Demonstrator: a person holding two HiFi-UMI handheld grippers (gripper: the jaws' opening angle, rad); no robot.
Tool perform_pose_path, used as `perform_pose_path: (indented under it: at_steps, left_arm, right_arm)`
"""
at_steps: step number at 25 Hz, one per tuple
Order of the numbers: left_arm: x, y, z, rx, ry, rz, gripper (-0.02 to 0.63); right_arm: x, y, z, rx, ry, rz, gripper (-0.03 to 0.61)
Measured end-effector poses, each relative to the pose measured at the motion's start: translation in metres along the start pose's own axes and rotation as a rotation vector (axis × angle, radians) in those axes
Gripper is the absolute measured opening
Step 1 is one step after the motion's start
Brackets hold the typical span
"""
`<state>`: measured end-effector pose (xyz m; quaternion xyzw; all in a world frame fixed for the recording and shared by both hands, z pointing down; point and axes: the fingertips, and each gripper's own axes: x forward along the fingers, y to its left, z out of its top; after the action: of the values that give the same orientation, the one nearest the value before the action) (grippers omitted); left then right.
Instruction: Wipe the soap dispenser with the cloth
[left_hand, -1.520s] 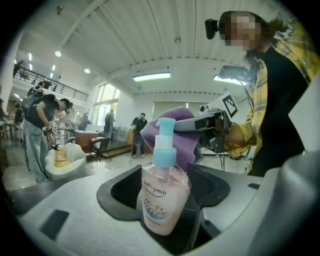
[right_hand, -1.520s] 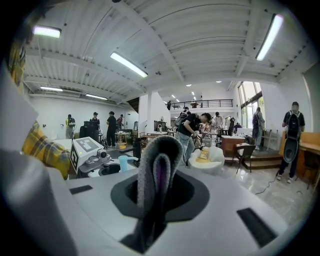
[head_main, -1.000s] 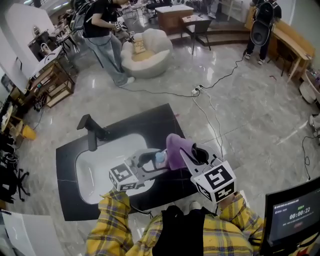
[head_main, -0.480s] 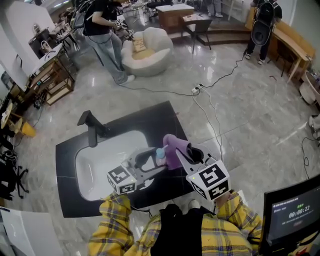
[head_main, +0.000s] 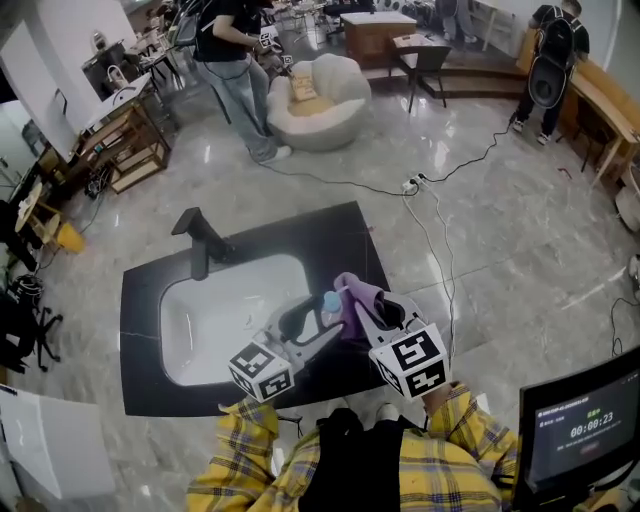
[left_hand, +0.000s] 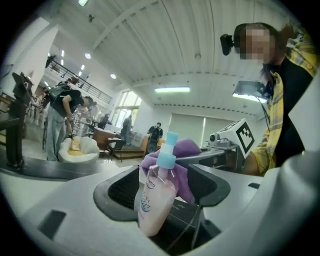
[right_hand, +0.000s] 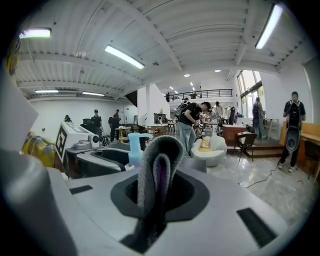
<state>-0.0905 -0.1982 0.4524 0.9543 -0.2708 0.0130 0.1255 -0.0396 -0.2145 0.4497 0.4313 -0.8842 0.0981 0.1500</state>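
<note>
Wiping step, we reckon; our left gripper (head_main: 318, 322) clamps the clear pink plastic soap dispenser with the pale-blue pump (left_hand: 156, 195) above the black worktop (head_main: 140, 330); our right gripper (right_hand: 161, 200) pinches the folded purple cloth (right_hand: 159, 165) right beside it (touching, looks like); next we'd drag it down the bottle.

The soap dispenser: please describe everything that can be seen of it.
The dispenser is a small clear plastic bottle of pale pink liquid, with blue print and a light blue pump top. It leans slightly, clamped between the left gripper's jaws above the dark counter, beside the sink. The purple cloth, held by the right gripper, touches its far side.
</note>
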Motion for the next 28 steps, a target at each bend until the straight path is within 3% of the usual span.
perform_pose_path:
  at_steps: [6,13,28]
  left_arm:
    - [0.002,0.003,-0.003,-0.029,-0.048,0.123,0.279]
    - [-0.006,0.003,-0.001,-0.056,-0.065,0.170,0.271]
    - [-0.002,0.008,-0.015,-0.016,0.027,0.294,0.210]
  right_arm:
    - [0.012,-0.004,-0.025,0.018,0.025,-0.019,0.043]
    - [0.022,-0.002,-0.047,0.023,0.074,-0.010,0.043]
    - [0.038,0.002,-0.072,-0.064,0.163,0.024,0.043]
